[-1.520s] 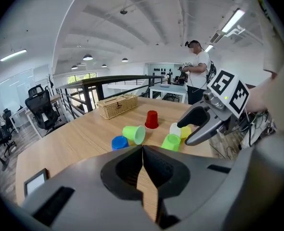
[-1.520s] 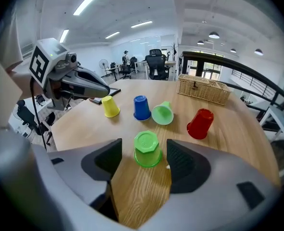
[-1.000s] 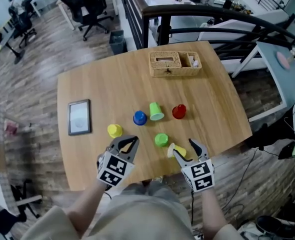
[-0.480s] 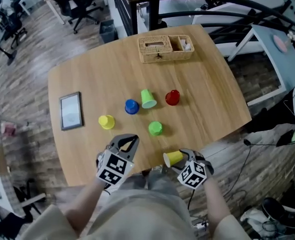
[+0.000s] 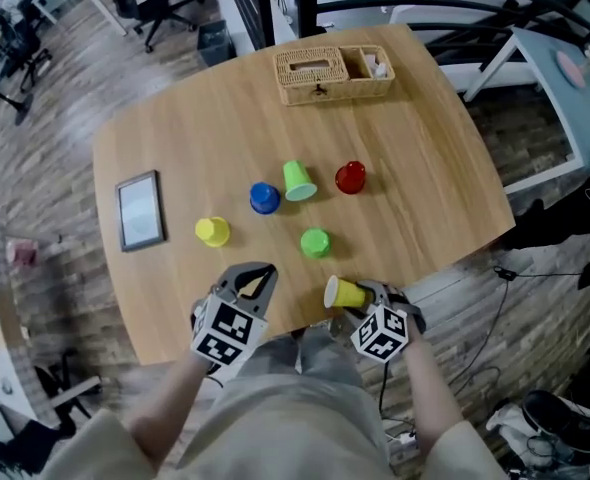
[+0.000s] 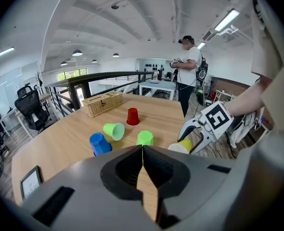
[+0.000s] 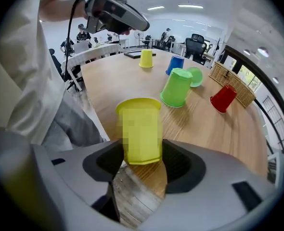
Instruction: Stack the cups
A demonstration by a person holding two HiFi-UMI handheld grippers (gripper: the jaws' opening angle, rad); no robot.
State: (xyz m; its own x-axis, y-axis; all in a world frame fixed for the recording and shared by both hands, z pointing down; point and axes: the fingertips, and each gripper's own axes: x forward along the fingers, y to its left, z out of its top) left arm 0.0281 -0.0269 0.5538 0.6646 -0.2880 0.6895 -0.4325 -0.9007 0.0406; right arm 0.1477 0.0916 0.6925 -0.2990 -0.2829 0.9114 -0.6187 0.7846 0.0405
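Keep right gripper (image 5: 360, 295) fingers (image 7: 183, 163), just closed in to pinch the yellow cup (image 5: 343, 293) at the tabletop's (image 5: 195, 128) 6 o'clock edge, gentle yet firm, then lift toward the green cup (image 5: 315, 242) at 11 o'clock, holding left gripper (image 6: 143, 153), fingers pressed together, clear.

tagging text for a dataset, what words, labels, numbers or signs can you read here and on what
No readable text anywhere.
On the left marker cube and right marker cube: black-and-white squares, no letters.
On the tablet: nothing legible.
On the yellow cup, in the right hand-held gripper whose jaws have just been closing on it: nothing.
On the red cup and wicker basket: nothing.
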